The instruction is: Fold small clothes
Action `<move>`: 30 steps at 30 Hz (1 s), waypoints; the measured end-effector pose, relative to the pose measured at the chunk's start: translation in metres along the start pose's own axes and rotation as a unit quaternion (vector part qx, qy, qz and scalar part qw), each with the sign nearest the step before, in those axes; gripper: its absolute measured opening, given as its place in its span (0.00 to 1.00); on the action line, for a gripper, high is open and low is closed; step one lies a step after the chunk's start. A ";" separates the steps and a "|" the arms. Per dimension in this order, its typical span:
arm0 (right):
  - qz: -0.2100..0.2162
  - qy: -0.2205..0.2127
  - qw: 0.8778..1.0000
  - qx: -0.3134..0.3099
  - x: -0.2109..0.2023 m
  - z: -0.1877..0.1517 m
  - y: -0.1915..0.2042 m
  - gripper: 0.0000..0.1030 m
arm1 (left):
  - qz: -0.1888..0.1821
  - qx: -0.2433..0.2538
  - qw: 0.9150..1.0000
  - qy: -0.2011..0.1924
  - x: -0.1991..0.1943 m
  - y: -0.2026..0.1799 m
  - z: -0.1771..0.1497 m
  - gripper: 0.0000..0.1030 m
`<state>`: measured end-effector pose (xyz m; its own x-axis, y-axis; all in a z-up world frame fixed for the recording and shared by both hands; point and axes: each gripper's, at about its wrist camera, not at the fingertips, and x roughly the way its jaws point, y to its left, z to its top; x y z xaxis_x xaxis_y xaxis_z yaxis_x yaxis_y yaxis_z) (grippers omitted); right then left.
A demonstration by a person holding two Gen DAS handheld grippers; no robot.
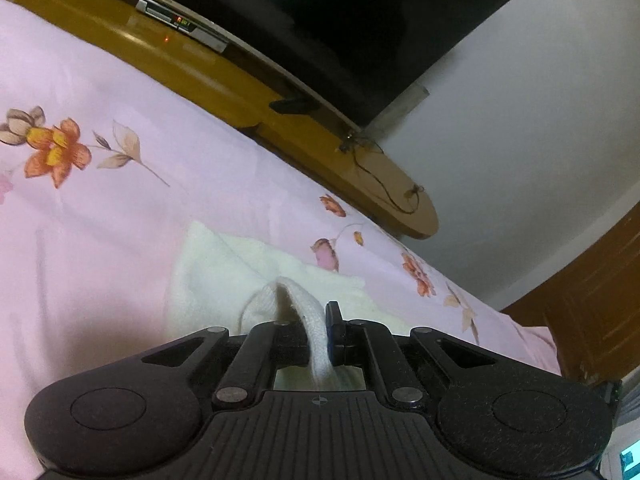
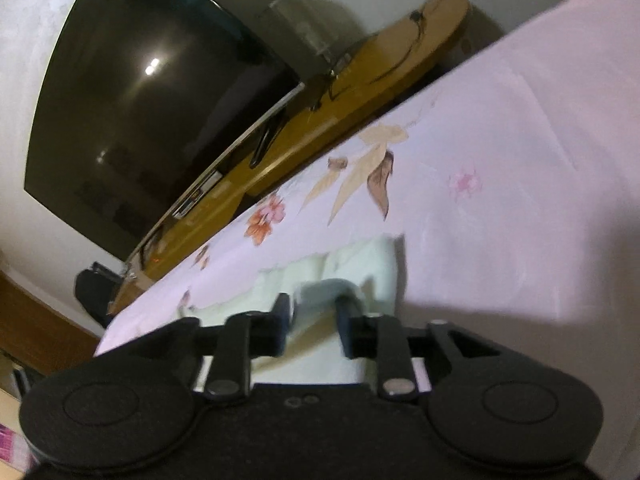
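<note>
A small cream-white knitted garment [image 1: 224, 264] lies on the pink flowered bedsheet [image 1: 100, 220]. My left gripper [image 1: 318, 332] is shut on a raised fold of the garment, which runs up between the fingers. In the right wrist view the same garment [image 2: 360, 260] lies just ahead. My right gripper [image 2: 314, 320] stands with its jaws apart around a lifted edge of the cloth; the view is blurred, and the fingers do not look pressed together.
A wooden TV bench [image 1: 240, 92] with a set-top box [image 1: 180, 24] and cables runs along the far side of the bed. A large dark TV [image 2: 152, 100] stands on it. A wooden door [image 1: 592, 300] is at the right.
</note>
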<state>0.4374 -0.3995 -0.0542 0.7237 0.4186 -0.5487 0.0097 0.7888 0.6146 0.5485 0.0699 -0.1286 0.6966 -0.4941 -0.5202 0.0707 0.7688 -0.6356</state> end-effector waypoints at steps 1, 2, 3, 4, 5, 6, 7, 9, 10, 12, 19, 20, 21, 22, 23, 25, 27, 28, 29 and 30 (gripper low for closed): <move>0.001 -0.007 1.000 -0.001 0.001 0.001 -0.001 0.29 | 0.001 0.001 1.000 0.001 0.004 0.000 0.000 0.10; 0.006 -0.014 1.000 0.002 0.002 0.004 -0.002 0.37 | 0.003 0.001 1.000 -0.002 0.006 0.000 0.000 0.23; 0.010 -0.022 1.000 -0.001 0.002 0.005 -0.001 0.45 | 0.003 0.000 1.000 -0.013 0.004 -0.001 0.001 0.51; 0.008 -0.032 0.999 -0.009 0.000 0.005 0.001 0.48 | -0.004 0.001 1.000 -0.028 0.002 -0.001 0.002 0.68; 0.003 -0.041 0.999 -0.016 -0.003 0.005 0.003 0.56 | -0.009 0.007 0.999 -0.048 -0.003 -0.003 0.002 0.91; 0.004 -0.048 0.999 -0.019 -0.006 0.005 0.004 0.63 | -0.004 0.017 0.998 -0.068 -0.009 -0.005 0.003 0.94; 0.007 -0.052 0.998 -0.020 -0.009 0.006 0.003 0.63 | 0.000 0.029 0.997 -0.074 -0.013 -0.008 0.006 0.94; 0.002 -0.058 0.998 -0.027 -0.013 0.007 0.003 0.62 | 0.014 0.062 0.996 -0.062 -0.013 -0.012 0.012 0.83; -0.001 -0.059 0.998 -0.033 -0.013 0.008 0.004 0.61 | 0.029 0.094 0.994 -0.054 -0.012 -0.018 0.014 0.78; -0.017 -0.054 0.997 -0.051 -0.011 0.010 0.006 0.57 | 0.059 0.168 0.983 -0.038 -0.007 -0.032 0.017 0.76; -0.056 -0.026 0.992 -0.114 0.008 0.007 0.013 0.39 | 0.116 0.284 0.952 0.016 0.011 -0.051 0.023 0.54; -0.058 -0.024 0.991 -0.122 0.010 0.006 0.014 0.36 | 0.118 0.283 0.951 0.019 0.011 -0.051 0.025 0.54; -0.058 -0.023 0.990 -0.127 0.011 0.005 0.015 0.36 | 0.116 0.281 0.953 0.019 0.010 -0.050 0.025 0.54; -0.057 -0.022 0.990 -0.131 0.012 0.005 0.015 0.36 | 0.112 0.274 0.955 0.021 0.009 -0.049 0.026 0.54; -0.058 -0.021 0.989 -0.133 0.012 0.005 0.016 0.36 | 0.108 0.269 0.957 0.028 0.012 -0.048 0.026 0.54; -0.054 -0.017 0.988 -0.141 0.014 0.004 0.017 0.32 | 0.114 0.273 0.955 0.031 0.015 -0.048 0.024 0.54; -0.058 -0.014 0.986 -0.157 0.016 0.004 0.022 0.24 | 0.106 0.271 0.956 0.031 0.018 -0.048 0.020 0.54; -0.061 -0.014 0.984 -0.165 0.016 0.004 0.024 0.23 | 0.098 0.270 0.957 0.033 0.020 -0.048 0.020 0.54; -0.062 -0.012 0.983 -0.172 0.017 0.003 0.025 0.20 | 0.094 0.270 0.958 0.037 0.022 -0.048 0.019 0.41; -0.065 -0.010 0.982 -0.176 0.018 0.003 0.025 0.17 | 0.094 0.271 0.957 0.043 0.025 -0.048 0.017 0.19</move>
<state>0.4528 -0.3732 -0.0468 0.7454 0.2973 -0.5967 -0.1328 0.9433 0.3041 0.5749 0.0275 -0.1010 0.6743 -0.3393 -0.6559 0.3249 0.9339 -0.1490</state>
